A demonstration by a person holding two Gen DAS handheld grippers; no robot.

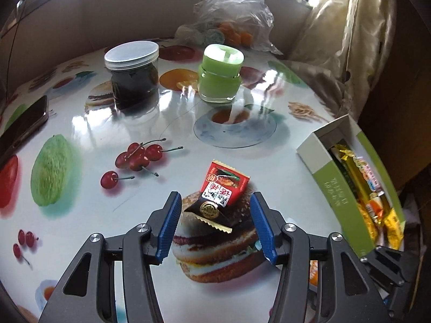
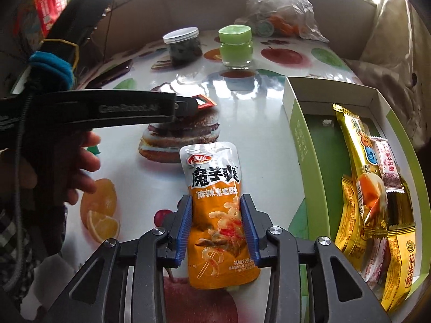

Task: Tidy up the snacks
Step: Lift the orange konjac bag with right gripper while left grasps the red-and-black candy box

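Orange snack pouch (image 2: 215, 210) clamped in right gripper (image 2: 216, 231), over the table (image 2: 256, 134); green box (image 2: 299, 145) at 3 o'clock. Red-black candy (image 1: 219, 196) on table between open left gripper (image 1: 215, 226) pads, untouched; box (image 1: 334, 188) at 3 o'clock.

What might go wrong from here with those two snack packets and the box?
The right tool pinches the orange pouch only by its lower half, so it may sag or slip before reaching the green box. The left tool stands open around two stacked packets; closing might catch only one or push the red packet aside.
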